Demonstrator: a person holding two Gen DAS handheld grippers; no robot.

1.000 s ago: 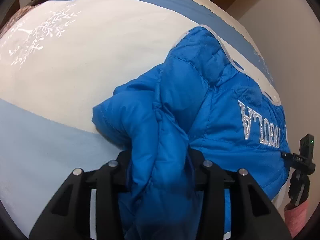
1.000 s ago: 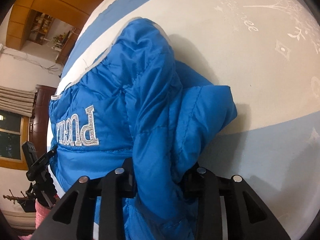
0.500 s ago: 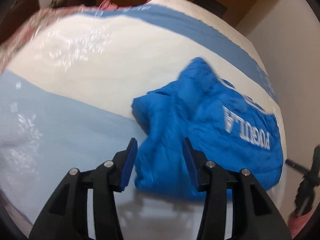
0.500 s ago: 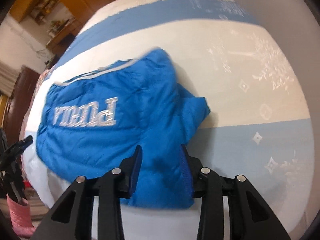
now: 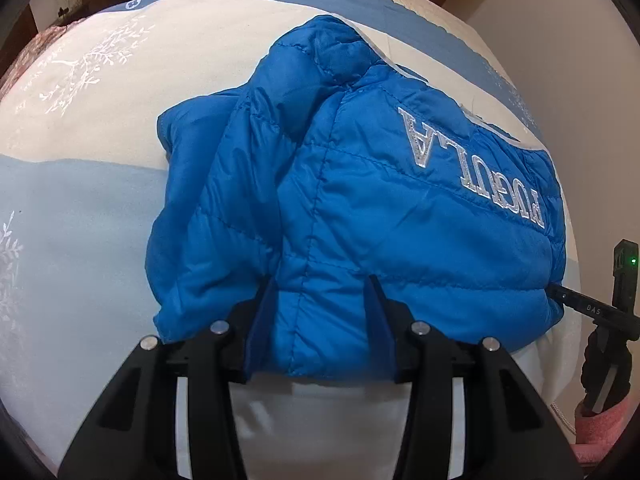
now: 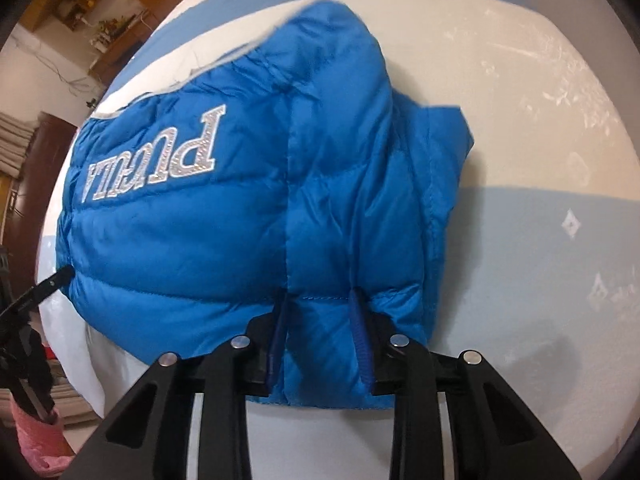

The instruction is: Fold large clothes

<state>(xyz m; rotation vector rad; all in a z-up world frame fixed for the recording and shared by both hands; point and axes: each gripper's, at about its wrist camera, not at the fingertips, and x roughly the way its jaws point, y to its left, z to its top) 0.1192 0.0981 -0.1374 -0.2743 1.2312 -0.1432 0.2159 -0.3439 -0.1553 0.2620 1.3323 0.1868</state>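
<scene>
A bright blue quilted puffer jacket with silver lettering lies folded into a compact bundle on a bed. It also fills the right wrist view. My left gripper is open, its blue-padded fingers straddling the jacket's near edge without pinching it. My right gripper is open too, its fingers either side of the near hem at the bundle's other end. A folded sleeve bulges at the bundle's left in the left wrist view and at its right in the right wrist view.
The bed cover is cream and light blue with white prints. A black tripod stand with a pink base stands off the bed's edge; it also shows in the right wrist view. Wooden cabinets stand behind.
Both grippers let go of the jacket fabric they held, pulled back, then moved in close again. Their open fingers now straddle the jacket's near edge.
</scene>
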